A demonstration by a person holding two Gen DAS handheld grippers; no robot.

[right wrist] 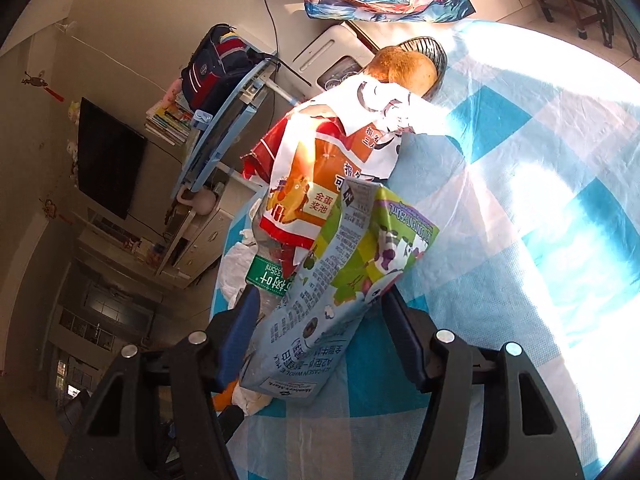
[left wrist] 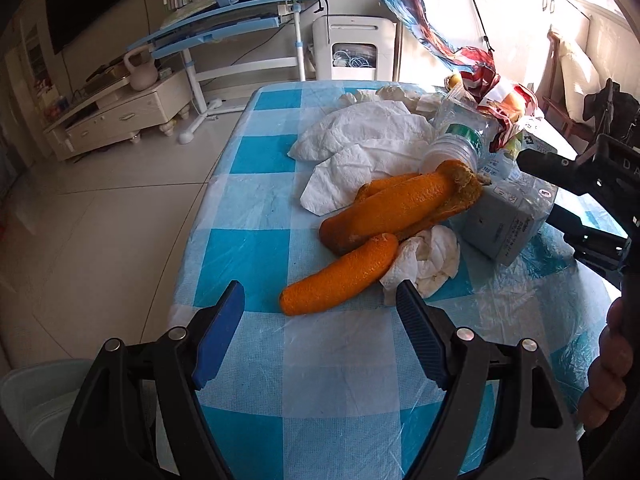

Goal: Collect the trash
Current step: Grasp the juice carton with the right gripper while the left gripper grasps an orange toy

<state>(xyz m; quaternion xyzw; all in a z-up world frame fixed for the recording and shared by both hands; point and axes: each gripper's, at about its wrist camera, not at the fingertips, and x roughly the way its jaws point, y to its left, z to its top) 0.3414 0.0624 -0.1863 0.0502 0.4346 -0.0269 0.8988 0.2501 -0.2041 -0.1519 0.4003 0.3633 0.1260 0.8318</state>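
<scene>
With the right gripper (right wrist: 316, 336) pinching a milk carton (right wrist: 320, 300) near the table's (left wrist: 256, 184) edge, the left gripper (left wrist: 320, 336) hung spread; a firm, level lift looked wise.

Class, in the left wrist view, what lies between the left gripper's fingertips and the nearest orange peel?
Only bare checked tablecloth separates the open left gripper from the nearest orange peel, shown in the left wrist view.
</scene>
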